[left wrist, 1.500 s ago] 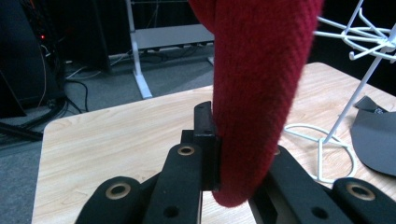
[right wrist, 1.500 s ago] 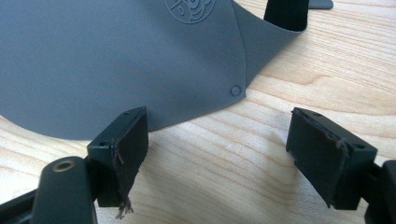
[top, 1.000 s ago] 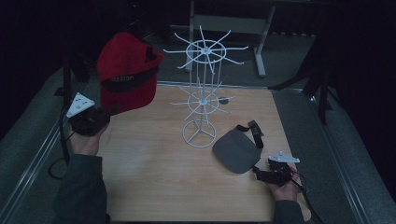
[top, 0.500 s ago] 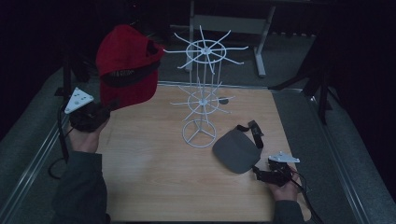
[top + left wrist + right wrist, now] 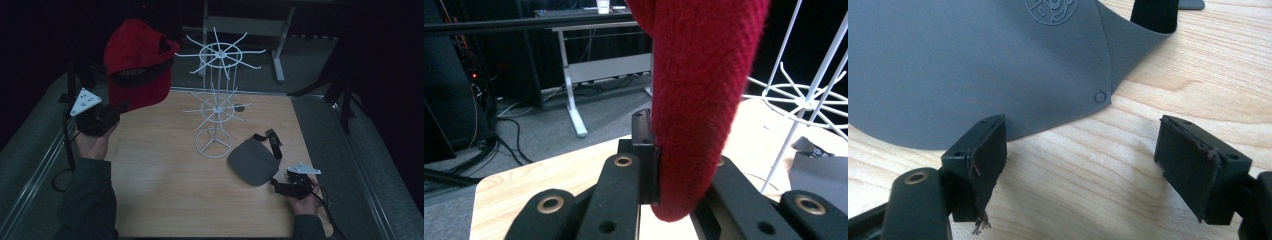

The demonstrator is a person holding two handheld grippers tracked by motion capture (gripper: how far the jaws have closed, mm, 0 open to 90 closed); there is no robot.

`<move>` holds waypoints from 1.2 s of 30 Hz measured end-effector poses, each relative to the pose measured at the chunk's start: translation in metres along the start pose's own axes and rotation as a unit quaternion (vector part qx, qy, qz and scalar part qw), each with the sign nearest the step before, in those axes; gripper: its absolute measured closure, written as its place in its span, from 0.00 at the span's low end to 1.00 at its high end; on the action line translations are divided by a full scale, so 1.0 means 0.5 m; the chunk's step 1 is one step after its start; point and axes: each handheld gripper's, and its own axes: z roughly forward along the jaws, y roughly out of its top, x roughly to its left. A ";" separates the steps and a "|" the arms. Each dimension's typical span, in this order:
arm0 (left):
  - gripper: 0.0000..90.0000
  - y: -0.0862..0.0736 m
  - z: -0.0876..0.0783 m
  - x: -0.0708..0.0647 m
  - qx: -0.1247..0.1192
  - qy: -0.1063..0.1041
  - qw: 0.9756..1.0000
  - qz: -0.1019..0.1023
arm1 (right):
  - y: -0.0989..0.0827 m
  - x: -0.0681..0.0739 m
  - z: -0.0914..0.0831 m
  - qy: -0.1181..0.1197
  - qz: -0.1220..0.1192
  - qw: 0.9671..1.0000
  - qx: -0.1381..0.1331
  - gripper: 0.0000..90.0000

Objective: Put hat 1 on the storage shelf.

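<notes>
Left gripper (image 5: 121, 106) clamps one red cap (image 5: 136, 65); right gripper (image 5: 1080, 165) gapes beside one grey cap (image 5: 252, 162).

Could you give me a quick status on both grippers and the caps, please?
Left hand-held gripper shut on red cap, held aloft. Right hand-held gripper open beside grey cap. White rack between.

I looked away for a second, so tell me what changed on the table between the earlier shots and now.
Little changed. The left gripper stays shut on the brim of the red fabric cap and has lifted it slightly higher, beside the white wire rack. The right gripper remains open on the wooden table at the edge of the grey cap, which has not moved.
</notes>
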 end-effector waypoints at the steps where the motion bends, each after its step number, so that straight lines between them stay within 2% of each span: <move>1: 0.96 0.002 0.002 0.000 0.000 0.000 1.000 0.001 | 0.000 0.000 0.000 0.000 0.000 1.000 0.000 0.23; 24: 0.96 0.051 0.041 -0.008 -0.015 0.002 1.000 0.001 | 0.000 0.000 0.000 0.000 0.000 1.000 0.000 0.23; 36: 0.96 0.072 0.052 -0.019 -0.031 -0.009 0.999 -0.007 | 0.000 0.000 0.000 0.000 0.000 1.000 0.000 0.23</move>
